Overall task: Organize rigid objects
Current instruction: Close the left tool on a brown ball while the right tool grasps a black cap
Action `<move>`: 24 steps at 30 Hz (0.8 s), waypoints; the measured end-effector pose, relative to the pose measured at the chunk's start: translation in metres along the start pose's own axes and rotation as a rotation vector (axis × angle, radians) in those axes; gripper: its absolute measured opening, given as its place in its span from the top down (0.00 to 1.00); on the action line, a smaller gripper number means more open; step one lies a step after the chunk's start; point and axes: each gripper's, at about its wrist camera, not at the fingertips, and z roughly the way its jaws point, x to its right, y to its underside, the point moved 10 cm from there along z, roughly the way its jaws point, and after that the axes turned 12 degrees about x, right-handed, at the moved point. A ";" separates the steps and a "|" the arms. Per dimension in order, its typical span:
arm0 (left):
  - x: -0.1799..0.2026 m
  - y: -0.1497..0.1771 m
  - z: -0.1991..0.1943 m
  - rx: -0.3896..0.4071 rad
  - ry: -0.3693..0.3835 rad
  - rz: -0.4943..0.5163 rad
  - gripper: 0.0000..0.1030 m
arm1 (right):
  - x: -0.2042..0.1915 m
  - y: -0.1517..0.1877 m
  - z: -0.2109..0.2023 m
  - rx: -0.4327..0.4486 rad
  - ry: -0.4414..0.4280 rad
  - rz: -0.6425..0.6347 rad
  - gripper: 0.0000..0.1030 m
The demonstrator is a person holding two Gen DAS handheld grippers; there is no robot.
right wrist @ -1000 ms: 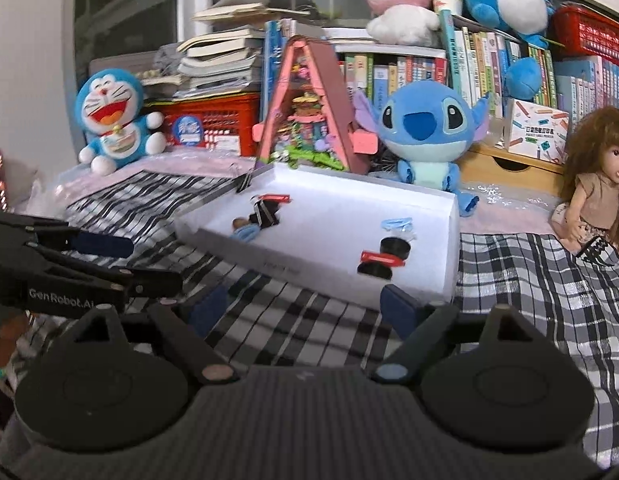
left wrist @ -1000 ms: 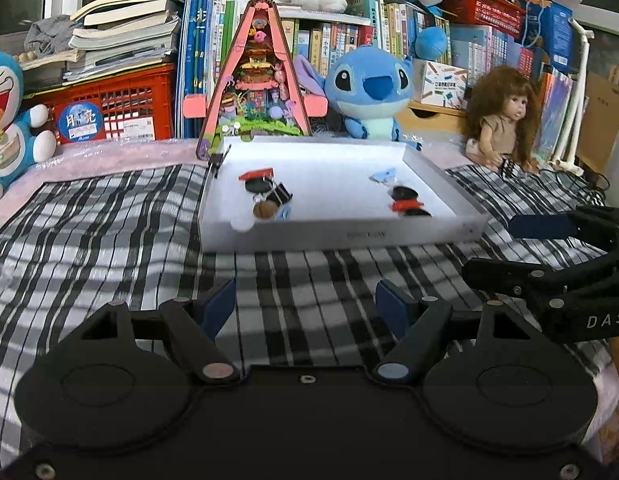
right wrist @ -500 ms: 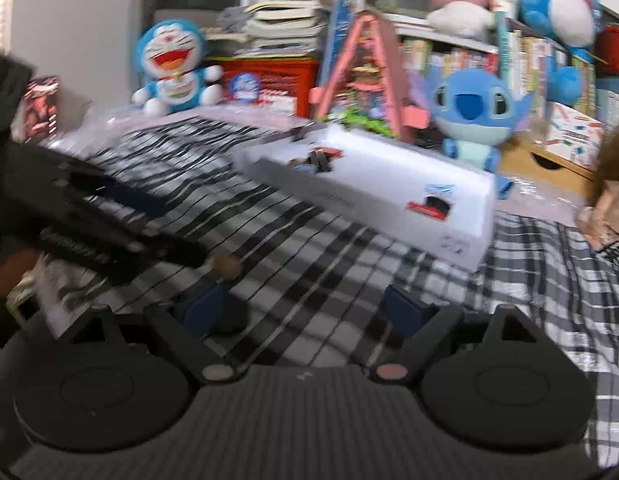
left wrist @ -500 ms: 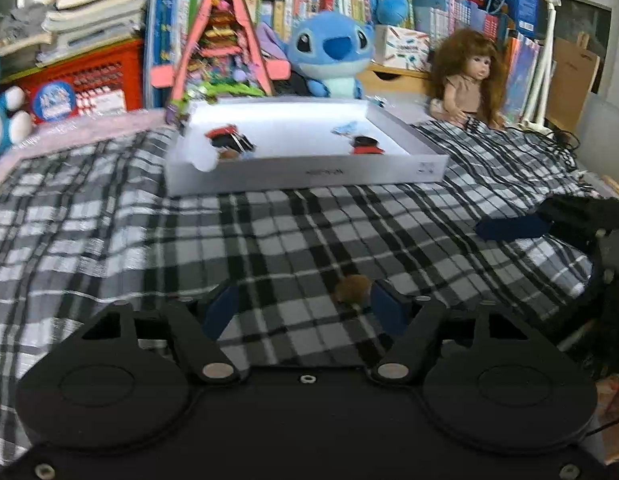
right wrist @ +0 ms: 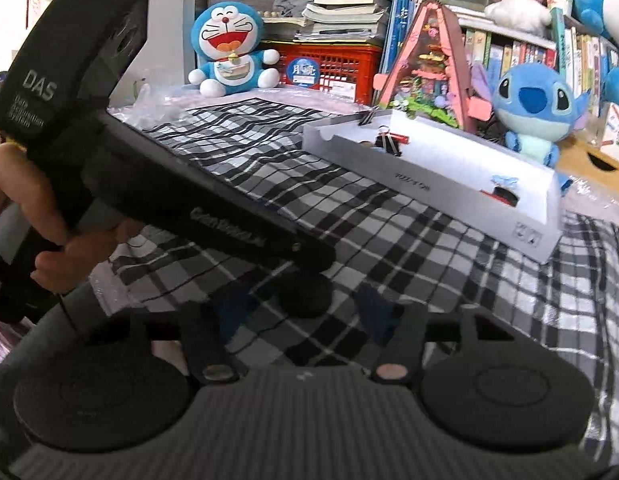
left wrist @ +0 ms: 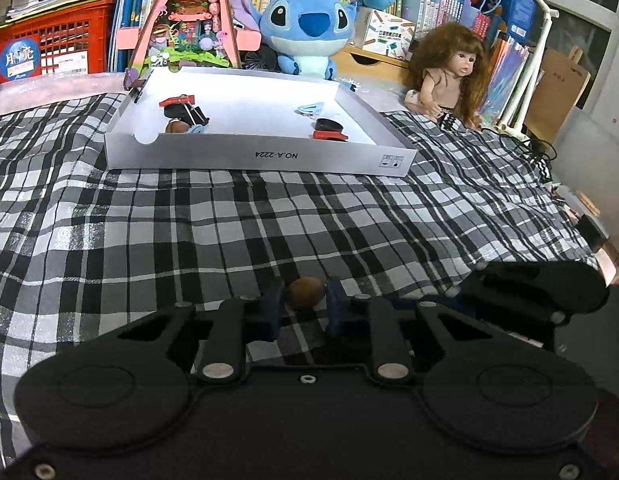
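My left gripper (left wrist: 305,304) is clamped on a small brown nut-like ball (left wrist: 305,293), near me on the plaid cloth (left wrist: 229,232). Right gripper (right wrist: 305,312) is apart, empty. Risk: the round ball squirts out before reaching the far white tray (left wrist: 261,156).

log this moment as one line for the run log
left gripper: closed on brown nut | right gripper: open, empty | white tray: ahead, holds clips | stage: pickup
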 end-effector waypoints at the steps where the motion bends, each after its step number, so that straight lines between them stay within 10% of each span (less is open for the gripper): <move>1: 0.000 -0.001 0.000 0.002 -0.001 0.002 0.80 | -0.001 0.001 0.001 -0.003 0.002 -0.002 0.47; 3: -0.001 -0.004 -0.001 0.010 -0.010 0.008 0.80 | -0.001 0.001 0.002 -0.003 0.017 -0.008 0.64; 24: -0.035 -0.069 0.013 0.109 -0.133 0.014 0.80 | 0.071 -0.025 0.011 0.001 0.240 0.130 0.64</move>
